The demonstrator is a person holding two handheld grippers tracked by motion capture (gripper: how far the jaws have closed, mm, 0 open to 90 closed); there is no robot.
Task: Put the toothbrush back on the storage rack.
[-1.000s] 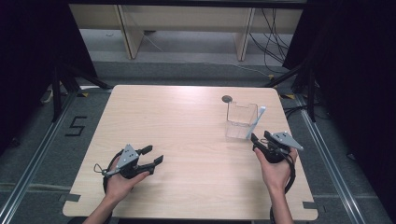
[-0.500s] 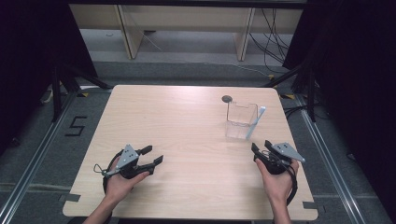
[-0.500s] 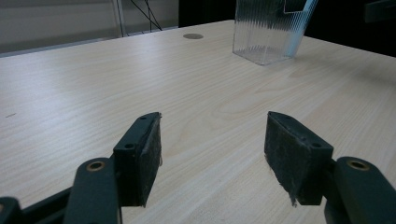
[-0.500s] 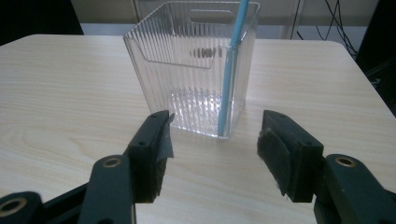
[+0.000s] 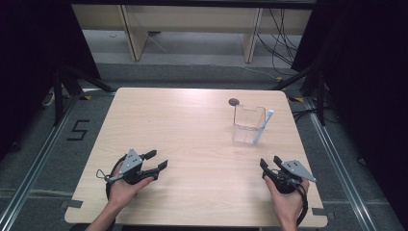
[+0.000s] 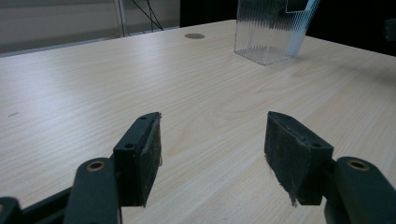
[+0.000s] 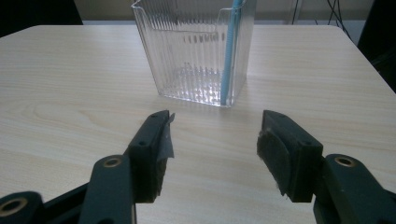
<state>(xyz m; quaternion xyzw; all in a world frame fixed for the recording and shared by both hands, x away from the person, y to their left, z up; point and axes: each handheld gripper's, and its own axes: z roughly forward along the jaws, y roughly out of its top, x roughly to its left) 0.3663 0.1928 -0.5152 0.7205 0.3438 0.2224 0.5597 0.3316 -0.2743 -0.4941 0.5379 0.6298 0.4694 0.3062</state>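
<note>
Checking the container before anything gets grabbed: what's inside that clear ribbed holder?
Inside the clear ribbed holder stands one light blue stick, leaning against a corner. Its top end is cut off in the right gripper view; nothing else shows through the walls.

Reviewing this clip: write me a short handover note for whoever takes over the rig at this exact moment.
Left claw: open, holding nothing, low over the table's near left part.
Right claw: open, holding nothing, near right, pointed at the clear ribbed holder.
Holder stands upright, far right of the table; a light blue toothbrush leans inside it.
Done: toothbrush sits in the holder.
Left: nothing obvious; both claws are clear of the holder.
</note>
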